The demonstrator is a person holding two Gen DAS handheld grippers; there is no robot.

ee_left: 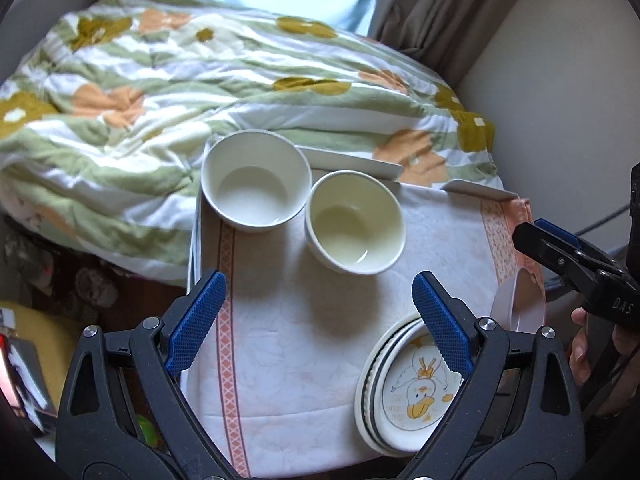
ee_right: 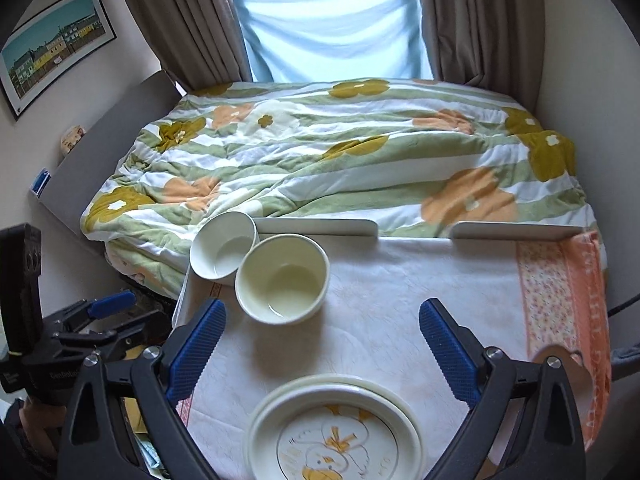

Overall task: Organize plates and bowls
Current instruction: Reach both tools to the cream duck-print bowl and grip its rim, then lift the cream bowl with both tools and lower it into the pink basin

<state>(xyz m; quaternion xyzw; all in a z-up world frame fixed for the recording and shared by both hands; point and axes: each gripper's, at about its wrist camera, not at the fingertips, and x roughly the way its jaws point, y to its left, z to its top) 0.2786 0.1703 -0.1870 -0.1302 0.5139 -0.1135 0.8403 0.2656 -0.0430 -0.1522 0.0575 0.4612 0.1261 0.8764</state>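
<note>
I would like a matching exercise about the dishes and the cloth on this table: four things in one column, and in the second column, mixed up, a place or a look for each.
Things
1. white bowl
2. cream bowl
3. stack of round plates with a duck drawing
4. white tablecloth with an orange patterned border

Places or looks
A. nearest to the cameras, at the near edge of the table
B. at the far left corner of the table, beside the flowered blanket
C. spread flat under all the dishes
D. just right of the other bowl, nearer the table's middle

Pairs: 1-B, 2-D, 3-A, 4-C
</note>
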